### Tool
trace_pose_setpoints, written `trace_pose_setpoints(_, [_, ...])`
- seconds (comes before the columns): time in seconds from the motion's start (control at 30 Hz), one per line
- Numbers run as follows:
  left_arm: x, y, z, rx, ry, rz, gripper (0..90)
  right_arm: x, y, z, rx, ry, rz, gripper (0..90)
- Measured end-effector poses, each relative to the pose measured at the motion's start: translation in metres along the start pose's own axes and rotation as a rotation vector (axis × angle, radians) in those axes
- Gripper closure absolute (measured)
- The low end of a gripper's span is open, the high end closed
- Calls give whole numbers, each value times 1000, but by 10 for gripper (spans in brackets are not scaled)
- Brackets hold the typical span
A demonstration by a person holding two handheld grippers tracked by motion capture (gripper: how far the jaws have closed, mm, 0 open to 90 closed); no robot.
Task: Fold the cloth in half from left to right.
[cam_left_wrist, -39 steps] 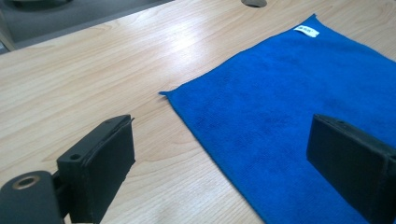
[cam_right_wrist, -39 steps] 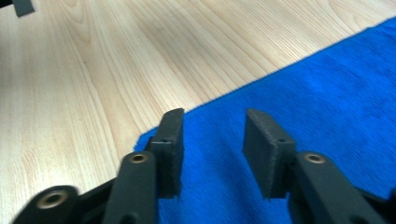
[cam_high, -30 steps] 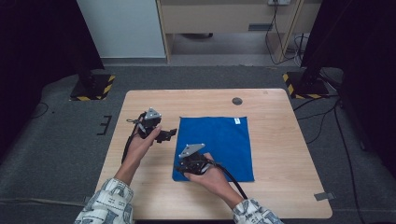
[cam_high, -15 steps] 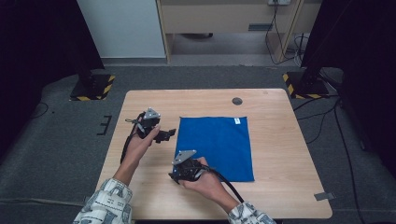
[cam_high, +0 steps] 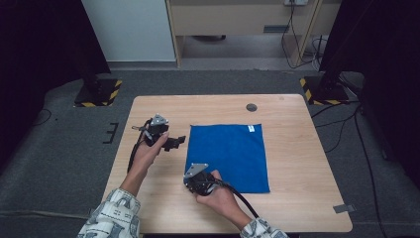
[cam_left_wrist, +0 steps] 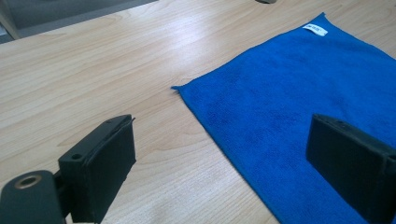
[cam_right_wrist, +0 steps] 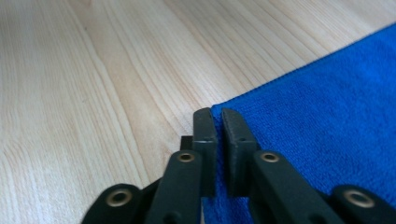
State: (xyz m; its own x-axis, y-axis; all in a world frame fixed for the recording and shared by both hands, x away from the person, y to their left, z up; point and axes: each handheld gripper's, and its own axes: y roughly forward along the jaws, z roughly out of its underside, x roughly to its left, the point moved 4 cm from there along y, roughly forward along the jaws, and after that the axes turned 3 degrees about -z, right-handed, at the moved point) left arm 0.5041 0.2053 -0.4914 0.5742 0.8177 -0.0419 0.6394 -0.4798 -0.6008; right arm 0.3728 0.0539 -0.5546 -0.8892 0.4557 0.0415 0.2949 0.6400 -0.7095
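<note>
A blue cloth (cam_high: 230,153) (cam_left_wrist: 303,84) (cam_right_wrist: 327,102) lies flat on the wooden table (cam_high: 297,208). My right gripper (cam_high: 189,184) (cam_right_wrist: 218,116) is low at the cloth's near left corner. Its jaws have just been closing and are shut on that corner, with the cloth's edge between the pads. My left gripper (cam_high: 178,143) (cam_left_wrist: 224,158) hovers open just left of the cloth's far left corner, pointing at it, with nothing between its fingers.
A white label (cam_high: 251,128) (cam_left_wrist: 314,29) sits at the cloth's far right corner. A small dark round hole (cam_high: 251,107) lies in the tabletop behind the cloth. Bare wood surrounds the cloth on all sides.
My right gripper has shifted a little toward me and left, down to the cloth's near left corner, and closed there. The left gripper has stayed put.
</note>
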Motion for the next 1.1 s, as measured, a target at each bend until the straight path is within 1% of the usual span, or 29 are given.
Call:
trace_pose_setpoints(0.03, [0,0,0,2,-7,-5,82,-1,0,0,-1,21,-7,866])
trace_pose_setpoints(0.13, [0,1,-1,-8,-27,15,89,2,-2,-1,-24,25,-23,870])
trace_pose_setpoints(0.17, [0,1,-1,-8,-27,15,96,2,-2,-1,-24,25,-23,870])
trace_pose_setpoints(0.2, [0,2,-1,-8,-28,15,112,8,-3,-3,-32,29,-47,869])
trace_pose_setpoints(0.23, [0,5,-1,5,-24,26,113,10,-3,-3,-35,23,-51,869])
trace_pose_setpoints(0.27, [0,8,-1,11,-22,28,113,12,-3,-4,-36,22,-56,868])
trace_pose_setpoints(0.33, [0,11,-2,13,-18,25,139,15,-2,-4,-37,21,-64,868])
trace_pose_setpoints(0.37, [1,15,-2,16,-19,23,139,16,-1,-5,-45,23,-72,867])
trace_pose_setpoints(0.4, [4,23,-3,33,-14,14,159,19,-1,-5,-49,22,-78,865])
trace_pose_setpoints(0.43, [4,23,-3,33,-14,14,176,19,-1,-5,-49,22,-78,865])
trace_pose_setpoints(0.47, [6,32,-3,34,3,-8,218,22,0,-5,-55,19,-82,864])
trace_pose_setpoints(0.5, [7,37,-2,56,15,-10,242,22,0,-5,-58,20,-81,864])
trace_pose_setpoints(0.53, [7,43,-2,82,22,-9,247,22,-1,-5,-59,22,-84,864])
trace_pose_setpoints(0.57, [8,47,-1,93,33,-25,266,22,-2,-5,-63,26,-84,864])
trace_pose_setpoints(0.6, [9,51,-1,102,37,-33,286,22,-3,-5,-65,28,-85,864])
trace_pose_setpoints(0.63, [10,55,-2,101,37,-41,289,22,-4,-6,-70,29,-89,865])
trace_pose_setpoints(0.7, [10,60,-3,75,16,-39,311,24,-5,-6,-70,22,-96,864])
trace_pose_setpoints(0.73, [11,62,-2,72,10,-42,320,25,-4,-6,-68,17,-98,864])
trace_pose_setpoints(0.8, [12,65,-1,73,12,-50,332,27,-3,-5,-67,16,-103,864])
trace_pose_setpoints(0.83, [17,69,4,102,21,-69,332,29,-2,-4,-64,7,-105,863])
trace_pose_setpoints(0.87, [17,69,4,102,21,-69,332,29,-1,-4,-61,7,-103,862])
trace_pose_setpoints(0.9, [19,72,7,114,6,-71,332,29,-1,-4,-61,7,-103,862])
trace_pose_setpoints(0.93, [21,75,10,117,-9,-63,345,29,0,-4,-65,11,-104,861])
trace_pose_setpoints(0.97, [23,79,13,122,-1,-73,349,29,0,-4,-67,11,-105,861])
trace_pose_setpoints(1.03, [24,82,15,128,-1,-72,352,29,0,-3,-64,12,-107,861])
trace_pose_setpoints(1.07, [25,86,18,141,-1,-78,349,29,2,-2,-61,14,-105,860])
trace_pose_setpoints(1.1, [25,87,19,136,5,-83,340,29,2,-2,-61,14,-105,860])
